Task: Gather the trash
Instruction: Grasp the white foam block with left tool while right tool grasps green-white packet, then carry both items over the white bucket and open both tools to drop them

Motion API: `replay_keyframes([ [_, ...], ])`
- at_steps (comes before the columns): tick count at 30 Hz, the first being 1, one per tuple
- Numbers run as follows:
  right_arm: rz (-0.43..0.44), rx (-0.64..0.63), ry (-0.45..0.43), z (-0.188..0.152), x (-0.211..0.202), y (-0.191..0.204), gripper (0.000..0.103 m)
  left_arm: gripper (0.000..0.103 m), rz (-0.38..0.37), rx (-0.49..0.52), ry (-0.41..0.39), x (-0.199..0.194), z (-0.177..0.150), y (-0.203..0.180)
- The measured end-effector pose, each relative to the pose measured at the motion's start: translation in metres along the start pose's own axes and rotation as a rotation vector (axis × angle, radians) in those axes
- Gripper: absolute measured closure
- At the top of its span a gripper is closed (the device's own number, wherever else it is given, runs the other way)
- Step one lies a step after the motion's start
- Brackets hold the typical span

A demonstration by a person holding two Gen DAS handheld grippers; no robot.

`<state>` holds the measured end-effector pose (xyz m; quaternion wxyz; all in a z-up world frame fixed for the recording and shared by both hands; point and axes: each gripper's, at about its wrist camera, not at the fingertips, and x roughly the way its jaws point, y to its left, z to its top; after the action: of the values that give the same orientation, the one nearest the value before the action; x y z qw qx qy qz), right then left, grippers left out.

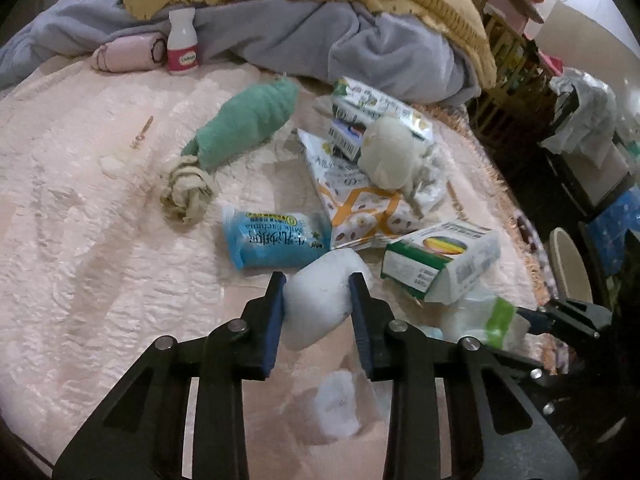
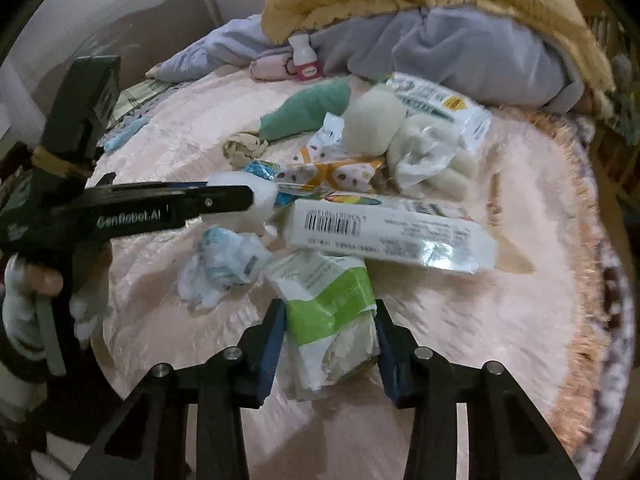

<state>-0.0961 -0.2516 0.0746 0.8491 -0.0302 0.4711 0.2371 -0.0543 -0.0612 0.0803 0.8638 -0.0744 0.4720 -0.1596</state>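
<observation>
My left gripper [image 1: 318,292] is shut on a white crumpled tissue wad [image 1: 320,300], held just above the pink bedspread [image 1: 100,260]. From the right wrist view the left gripper [image 2: 256,200] reaches in from the left with the wad [image 2: 256,196] at its tip. My right gripper [image 2: 330,320] is shut on a green-and-white wrapper [image 2: 328,312]; this wrapper also shows in the left wrist view [image 1: 484,320]. More trash lies beyond: a blue milk-candy wrapper [image 1: 276,240], a white box [image 2: 384,232], an orange-patterned bag [image 1: 360,208].
A crumpled white wrapper [image 2: 220,268] lies left of my right gripper. A green rolled towel [image 1: 244,124], a knotted rope toy [image 1: 188,192], a white plush toy [image 2: 400,136], a small bottle [image 1: 182,44], grey and yellow blankets [image 1: 320,32] lie further back. The bed edge [image 1: 520,220] drops off at right.
</observation>
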Motion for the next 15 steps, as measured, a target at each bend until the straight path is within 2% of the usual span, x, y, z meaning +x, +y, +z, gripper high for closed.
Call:
replay_keyframes([
  [3, -0.007, 0.016, -0.027, -0.009, -0.027, -0.01, 0.062, 0.074, 0.002, 0.008, -0.037, -0.02, 0.004, -0.004],
  [6, 0.014, 0.097, -0.069, -0.02, -0.056, -0.033, 0.062, 0.074, -0.009, 0.026, -0.065, -0.035, 0.009, -0.017],
  [8, 0.012, 0.111, -0.08, -0.021, -0.061, -0.037, 0.062, 0.074, -0.024, 0.045, -0.082, -0.042, 0.011, -0.03],
  [15, -0.071, 0.183, -0.16, -0.03, -0.097, -0.061, 0.062, 0.074, -0.073, 0.122, -0.101, -0.048, 0.009, -0.087],
])
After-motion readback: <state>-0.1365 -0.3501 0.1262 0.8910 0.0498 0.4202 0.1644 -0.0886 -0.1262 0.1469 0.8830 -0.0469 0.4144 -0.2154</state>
